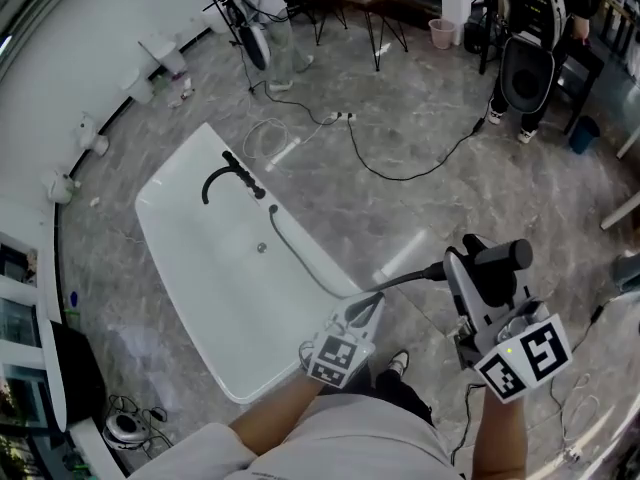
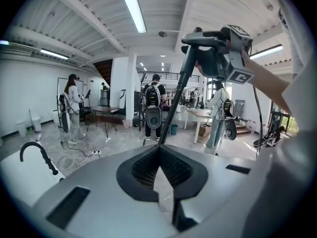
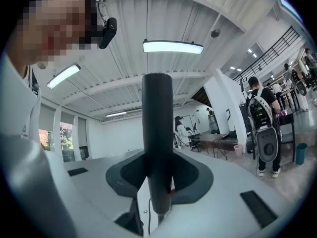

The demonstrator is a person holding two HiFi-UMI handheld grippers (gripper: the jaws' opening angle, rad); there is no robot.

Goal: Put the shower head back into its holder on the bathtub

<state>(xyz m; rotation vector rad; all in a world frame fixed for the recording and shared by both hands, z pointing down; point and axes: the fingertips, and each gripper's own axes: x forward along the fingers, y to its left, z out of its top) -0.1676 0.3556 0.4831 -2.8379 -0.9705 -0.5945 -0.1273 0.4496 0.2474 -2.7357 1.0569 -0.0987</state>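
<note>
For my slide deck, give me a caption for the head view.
Beside the white bathtub, right tongs hold the shower head while left tongs pinch its hose.

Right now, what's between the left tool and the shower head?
Only a run of black hose, from the left tool to the shower head in the right tool; head view shows it.

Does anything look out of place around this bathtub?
Yes: the shower head is off the bathtub, clamped in the right gripper, while its hose trails from there to the shut left gripper.
</note>
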